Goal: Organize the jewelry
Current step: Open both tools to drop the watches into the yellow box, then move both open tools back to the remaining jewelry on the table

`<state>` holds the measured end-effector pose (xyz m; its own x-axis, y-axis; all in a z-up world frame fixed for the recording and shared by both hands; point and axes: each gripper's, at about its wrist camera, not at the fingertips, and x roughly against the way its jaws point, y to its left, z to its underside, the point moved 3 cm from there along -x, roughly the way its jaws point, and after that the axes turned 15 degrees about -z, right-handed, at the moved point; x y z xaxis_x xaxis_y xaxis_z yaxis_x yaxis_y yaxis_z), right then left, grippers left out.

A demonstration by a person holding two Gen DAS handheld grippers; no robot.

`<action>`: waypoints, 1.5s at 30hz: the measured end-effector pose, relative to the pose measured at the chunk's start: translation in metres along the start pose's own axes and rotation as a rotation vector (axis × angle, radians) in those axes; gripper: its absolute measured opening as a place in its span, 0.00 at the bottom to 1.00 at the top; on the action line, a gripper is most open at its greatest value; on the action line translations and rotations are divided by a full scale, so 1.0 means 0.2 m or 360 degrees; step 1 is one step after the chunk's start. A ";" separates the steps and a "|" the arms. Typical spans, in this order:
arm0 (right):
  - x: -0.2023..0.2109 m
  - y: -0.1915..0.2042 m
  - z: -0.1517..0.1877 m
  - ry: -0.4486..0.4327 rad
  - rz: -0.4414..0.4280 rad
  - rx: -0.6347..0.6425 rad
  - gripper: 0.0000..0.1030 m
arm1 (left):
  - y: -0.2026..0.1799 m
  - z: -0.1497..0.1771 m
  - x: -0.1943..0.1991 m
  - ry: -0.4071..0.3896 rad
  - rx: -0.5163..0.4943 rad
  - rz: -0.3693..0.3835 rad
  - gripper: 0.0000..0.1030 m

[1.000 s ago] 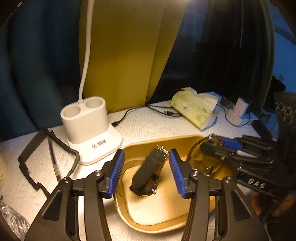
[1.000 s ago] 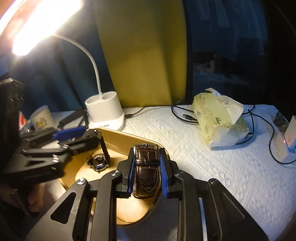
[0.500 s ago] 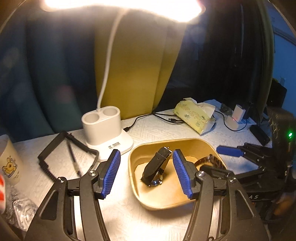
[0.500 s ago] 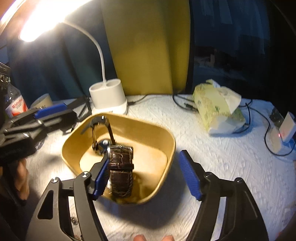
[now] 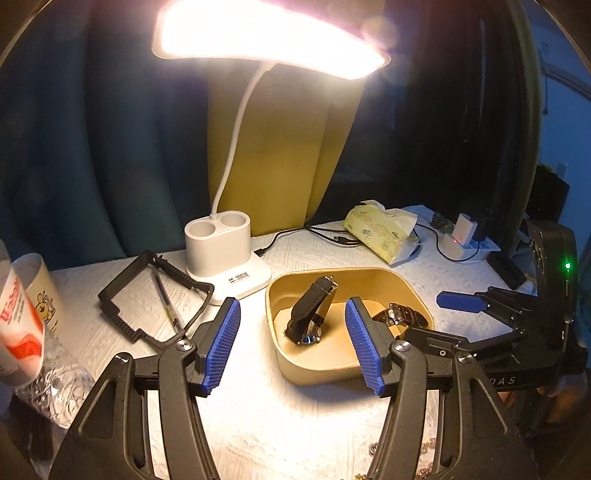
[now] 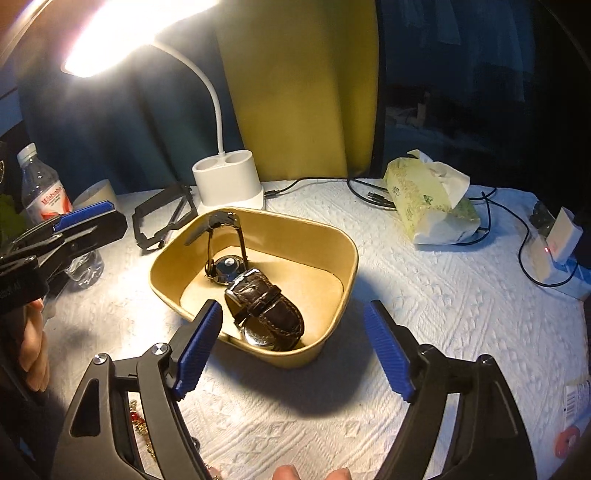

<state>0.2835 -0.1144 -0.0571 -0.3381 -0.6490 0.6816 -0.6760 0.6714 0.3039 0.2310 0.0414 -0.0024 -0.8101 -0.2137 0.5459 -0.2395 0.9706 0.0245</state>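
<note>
Your left gripper (image 5: 291,343) is wide apart and holds nothing, and so is your right gripper (image 6: 293,349). Both hang over the desk (image 6: 443,295) just in front of the tan tray (image 6: 347,254). The brown watch (image 6: 267,308) and the black watch (image 5: 310,314) lie inside the tray, touching each other.

A glaring desk lamp (image 5: 271,35) floods the white tablecloth (image 6: 424,295) warmly, leaving the backdrop dim, shadows hard, and fisheye edges bent and dark.
</note>
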 end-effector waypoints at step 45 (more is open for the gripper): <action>0.24 0.40 0.63 0.0157 0.0030 -0.0008 0.77 | 0.09 0.46 0.38 0.0137 0.0048 0.0004 0.61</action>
<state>0.1318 -0.1369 -0.0839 -0.2843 -0.5980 0.7494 -0.6669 0.6849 0.2935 0.1156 0.0330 -0.0370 -0.7622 -0.1998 0.6158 -0.2546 0.9671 -0.0014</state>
